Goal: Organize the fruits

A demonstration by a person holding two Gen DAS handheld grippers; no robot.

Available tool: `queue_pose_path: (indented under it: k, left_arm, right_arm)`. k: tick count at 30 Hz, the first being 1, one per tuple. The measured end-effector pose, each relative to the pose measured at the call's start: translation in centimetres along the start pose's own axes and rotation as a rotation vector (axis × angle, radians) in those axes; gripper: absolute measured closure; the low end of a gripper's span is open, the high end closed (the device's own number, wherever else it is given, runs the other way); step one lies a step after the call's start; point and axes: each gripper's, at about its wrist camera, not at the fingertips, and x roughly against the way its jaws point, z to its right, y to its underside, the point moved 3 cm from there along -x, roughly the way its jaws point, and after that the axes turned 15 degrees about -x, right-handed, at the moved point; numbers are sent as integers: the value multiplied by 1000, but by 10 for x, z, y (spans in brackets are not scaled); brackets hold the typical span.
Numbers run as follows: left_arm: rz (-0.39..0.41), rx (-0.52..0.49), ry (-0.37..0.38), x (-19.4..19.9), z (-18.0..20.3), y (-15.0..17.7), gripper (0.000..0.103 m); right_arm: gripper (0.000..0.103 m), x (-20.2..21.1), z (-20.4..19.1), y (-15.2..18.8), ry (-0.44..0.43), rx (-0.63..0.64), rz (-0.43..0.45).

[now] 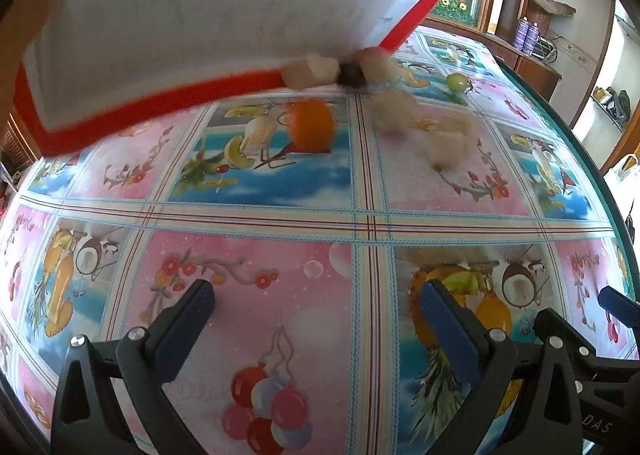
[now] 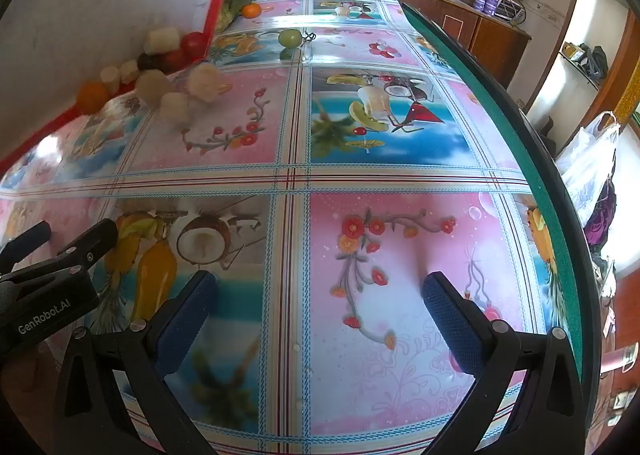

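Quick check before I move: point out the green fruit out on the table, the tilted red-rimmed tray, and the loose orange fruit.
green fruit (image 2: 290, 38), right wrist view, centre of its round body.
red-rimmed tray (image 1: 152, 105), left wrist view, its red lower rim.
orange fruit (image 1: 314, 125), left wrist view, middle of its visible side.

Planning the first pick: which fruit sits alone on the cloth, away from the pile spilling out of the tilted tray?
The green fruit, round with a stem, alone on the tablecloth; the others cluster at the red-rimmed tray.
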Motion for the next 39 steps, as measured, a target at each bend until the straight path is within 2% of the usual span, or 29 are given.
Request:
queue_pose_path:
  k: [39]
  left_arm:
    - [-1,1,-3,-2,0,-1,0]
  right_arm:
    - [0,0,-2,0,11,-10,0]
